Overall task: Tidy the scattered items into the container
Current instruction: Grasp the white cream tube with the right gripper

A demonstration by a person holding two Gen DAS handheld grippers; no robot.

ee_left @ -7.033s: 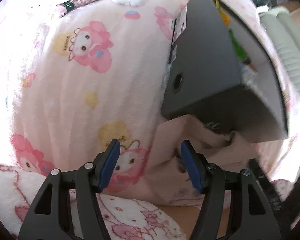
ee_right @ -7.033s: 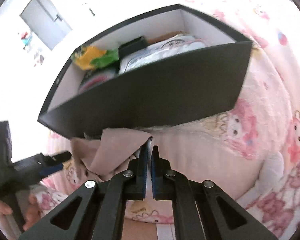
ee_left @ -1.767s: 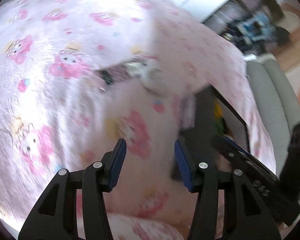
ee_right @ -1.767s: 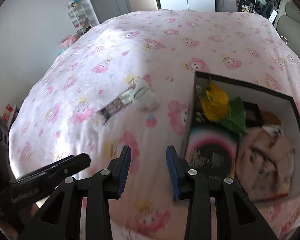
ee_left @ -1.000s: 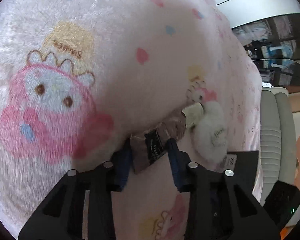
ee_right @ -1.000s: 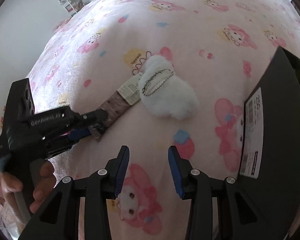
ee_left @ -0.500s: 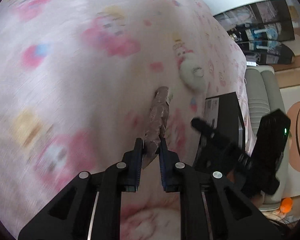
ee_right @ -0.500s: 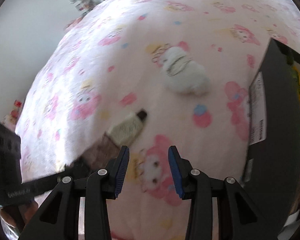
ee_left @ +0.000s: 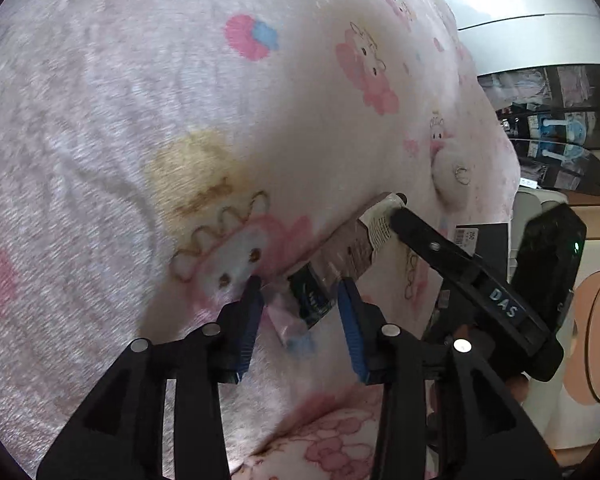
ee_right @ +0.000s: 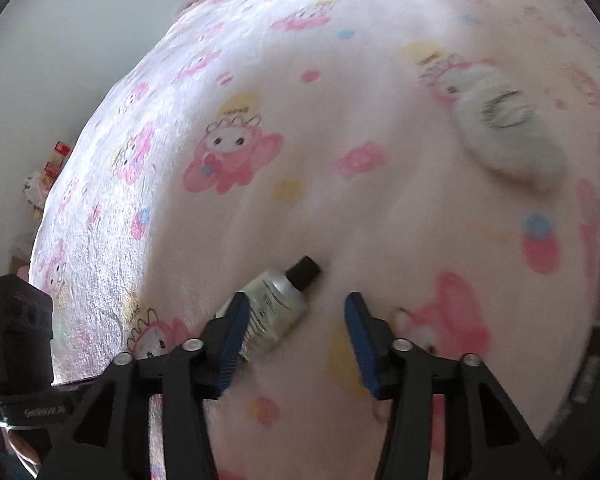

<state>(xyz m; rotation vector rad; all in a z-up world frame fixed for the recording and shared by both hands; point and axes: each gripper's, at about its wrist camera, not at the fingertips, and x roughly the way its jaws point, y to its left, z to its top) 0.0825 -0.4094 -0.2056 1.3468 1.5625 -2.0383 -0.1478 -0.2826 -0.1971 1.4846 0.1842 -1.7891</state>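
Left hand-held gripper jaws opening, 1 tube tail between them; right hand-held gripper opening at cap end, marked "DAS". 1 pompom beyond.

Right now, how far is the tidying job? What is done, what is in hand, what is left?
Done: cannot be judged; only an edge of the black box shows, not its inside.
In hand: the tube lies on the pink blanket. The left gripper is opening around its crimped end; the right gripper is opening near its capped end. Neither presses it.
Left: the tube and the white fluffy pouch.
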